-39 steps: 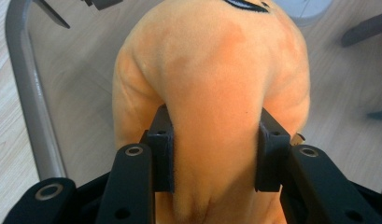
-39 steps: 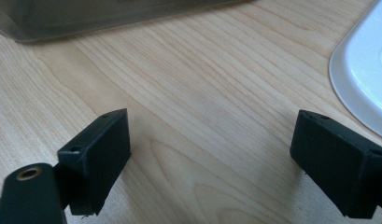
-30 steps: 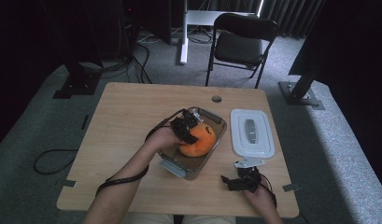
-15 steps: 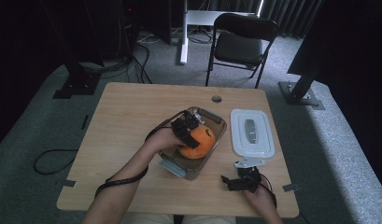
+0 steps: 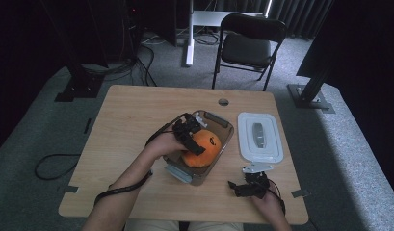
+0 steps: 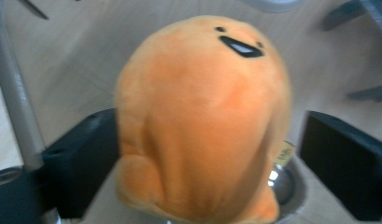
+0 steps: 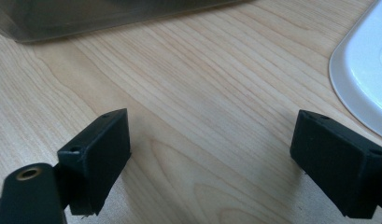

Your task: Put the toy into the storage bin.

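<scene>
My left tool hangs over the clear container in the middle of the bench, and its jaws have just been opening. In the left gripper view the orange plush toy stands between the 2 black jaws: the right jaw stands clear of it with a gap showing, while the left jaw sits close against its side (I cannot tell if that one touches). So the tool is spread, not pinching. From the high view the toy sits inside the container, its face turned up.

My right tool rests low near the front edge of the bench, just in front of the white lid, which lies flat to the right of the container. In the right gripper view its 2 jaws stand wide apart over bare wood, with a corner of the lid at the right edge and the container's wall along the top
</scene>
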A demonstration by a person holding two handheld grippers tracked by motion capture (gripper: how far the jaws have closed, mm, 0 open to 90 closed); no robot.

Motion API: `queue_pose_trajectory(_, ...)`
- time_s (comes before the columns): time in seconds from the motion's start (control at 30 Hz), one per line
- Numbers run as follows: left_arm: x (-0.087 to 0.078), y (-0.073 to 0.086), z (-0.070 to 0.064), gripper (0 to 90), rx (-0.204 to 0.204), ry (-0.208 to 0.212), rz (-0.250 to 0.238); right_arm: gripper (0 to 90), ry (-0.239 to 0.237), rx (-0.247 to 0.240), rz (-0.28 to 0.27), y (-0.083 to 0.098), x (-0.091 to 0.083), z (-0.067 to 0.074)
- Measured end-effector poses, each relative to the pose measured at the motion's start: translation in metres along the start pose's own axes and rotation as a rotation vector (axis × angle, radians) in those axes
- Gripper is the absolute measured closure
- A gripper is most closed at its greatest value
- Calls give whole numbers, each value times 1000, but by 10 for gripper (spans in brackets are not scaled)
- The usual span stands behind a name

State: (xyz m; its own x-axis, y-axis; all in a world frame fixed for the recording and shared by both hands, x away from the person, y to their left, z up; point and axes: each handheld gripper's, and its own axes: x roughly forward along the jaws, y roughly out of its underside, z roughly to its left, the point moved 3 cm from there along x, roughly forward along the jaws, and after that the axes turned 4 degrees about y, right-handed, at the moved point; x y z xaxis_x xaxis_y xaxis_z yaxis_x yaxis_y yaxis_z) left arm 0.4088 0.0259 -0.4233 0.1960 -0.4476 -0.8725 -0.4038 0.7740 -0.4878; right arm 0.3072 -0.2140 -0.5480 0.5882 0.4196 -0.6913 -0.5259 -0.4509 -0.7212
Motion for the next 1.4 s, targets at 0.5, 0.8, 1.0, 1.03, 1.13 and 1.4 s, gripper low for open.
queue_pose_trajectory(0.5, -22, 13, -7, 22, -4, 25, -91, 117, 0, -1, -1, 0, 0, 0)
queue_pose_trajectory(0.8, -39, 26, -5, 23, -30, 23, -142, 117, 0, -1, -1, 0, 0, 0)
queue_pose_trajectory(1.0, -49, 38, -3, 23, -45, 7, -165, 117, 0, -1, -1, 0, 0, 0)
queue_pose_trajectory(1.03, -50, 40, -3, 23, -46, 8, -168, 117, 0, -1, -1, 0, 0, 0)
queue_pose_trajectory(1.13, -54, 46, -3, 23, -56, 4, -180, 117, 0, -1, -1, 0, 0, 0)
queue_pose_trajectory(1.4, -63, 61, 0, 24, -80, -27, -199, 117, 0, -1, -1, 0, 0, 0)
